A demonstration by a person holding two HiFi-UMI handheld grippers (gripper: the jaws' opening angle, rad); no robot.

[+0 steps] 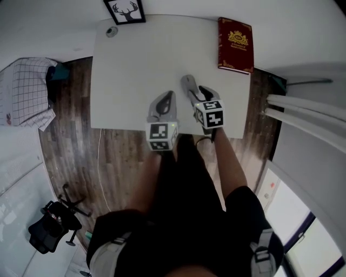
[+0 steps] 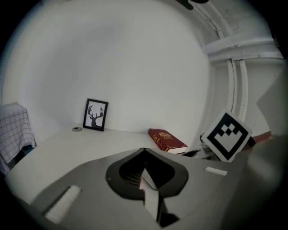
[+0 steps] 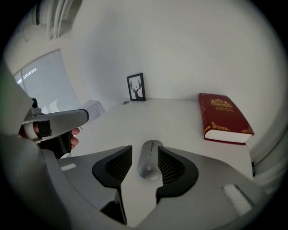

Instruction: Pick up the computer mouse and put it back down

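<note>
In the head view, both grippers are over the near edge of the white surface (image 1: 130, 65). The left gripper (image 1: 166, 101) is at 6 o'clock and the right gripper (image 1: 195, 89) is just beside it. A red book (image 1: 235, 45) lies at 1 o'clock and a picture frame (image 1: 125, 11) at 11 o'clock, both well out of the way. The mouse is hard to spot here and may be hidden under the right gripper. In the left gripper view, the jaws are pressed together with nothing in them, so this gripper is likely just resting. In the right gripper view, the jaws are spread, one on each side of the computer mouse (image 3: 150, 160). It lies flat on the surface, pointing to 12 o'clock. The jaws line up with its long sides, likely for an even squeeze.
</note>
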